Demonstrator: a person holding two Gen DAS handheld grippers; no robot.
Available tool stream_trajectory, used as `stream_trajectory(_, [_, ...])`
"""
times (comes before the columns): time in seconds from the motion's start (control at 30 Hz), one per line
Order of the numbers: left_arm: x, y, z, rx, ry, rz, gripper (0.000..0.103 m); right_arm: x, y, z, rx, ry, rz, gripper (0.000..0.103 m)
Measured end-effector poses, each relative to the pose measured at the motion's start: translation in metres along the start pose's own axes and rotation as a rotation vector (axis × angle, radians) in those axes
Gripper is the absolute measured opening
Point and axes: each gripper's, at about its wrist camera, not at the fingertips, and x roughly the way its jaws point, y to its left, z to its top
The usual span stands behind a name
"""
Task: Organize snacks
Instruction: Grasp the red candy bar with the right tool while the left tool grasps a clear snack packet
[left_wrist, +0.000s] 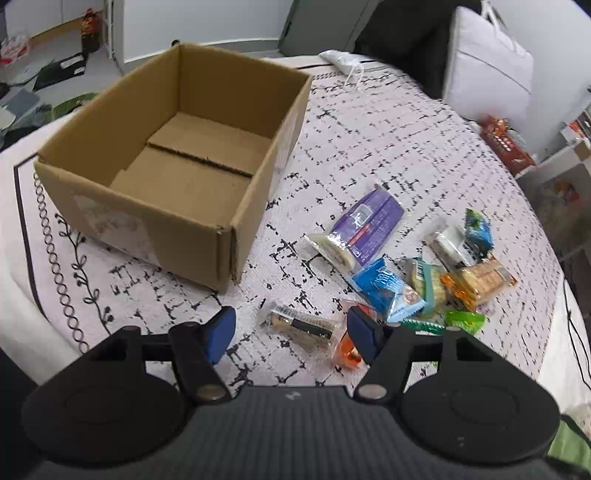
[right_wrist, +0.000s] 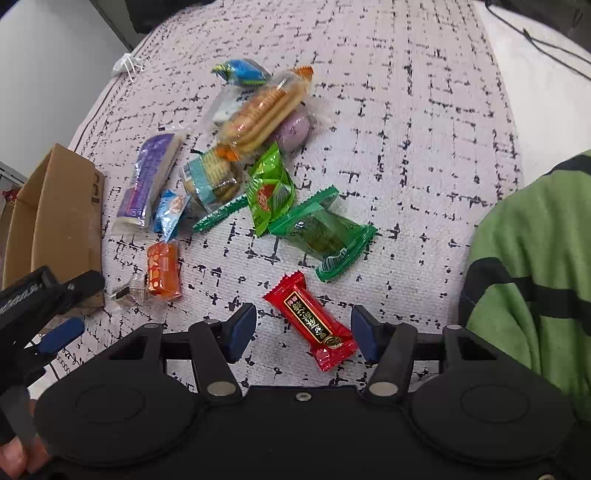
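An empty open cardboard box (left_wrist: 177, 155) stands on the patterned cloth; its corner also shows in the right wrist view (right_wrist: 55, 221). Several wrapped snacks lie in a loose pile to its right. My left gripper (left_wrist: 291, 330) is open, low over a clear-wrapped brown bar (left_wrist: 301, 325), with an orange packet (left_wrist: 347, 352) by its right finger. My right gripper (right_wrist: 303, 330) is open around a red candy packet (right_wrist: 312, 321) lying on the cloth. Farther off lie a green packet (right_wrist: 323, 236), a purple pack (right_wrist: 147, 181) and a cracker pack (right_wrist: 258, 114).
A white pillow (left_wrist: 487, 66) and a brown snack bag (left_wrist: 506, 142) sit beyond the cloth's far right. A white bag (right_wrist: 125, 64) lies at the cloth's far edge. My green sleeve (right_wrist: 535, 258) is at the right. The left gripper's finger (right_wrist: 61, 338) shows at lower left.
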Motion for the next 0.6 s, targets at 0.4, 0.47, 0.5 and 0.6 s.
stream_trajectory(0.4, [0.039,-0.008,-0.005,-0.061,0.08,0.076,0.065,0.023,-0.009,0.006,0.066,0.067,0.016,0.038])
stream_trajectory(0.47, [0.039,-0.006,-0.008,-0.056,0.086,0.083,0.065,0.023,-0.011,0.006,0.088,0.075,0.034,0.036])
stream_trajectory(0.5, [0.038,-0.005,-0.009,-0.055,0.087,0.08,0.065,0.023,-0.013,0.006,0.096,0.08,0.044,0.036])
stream_trajectory(0.6, [0.035,-0.002,-0.011,-0.058,0.09,0.077,0.06,0.022,-0.012,0.006,0.088,0.08,0.053,0.036])
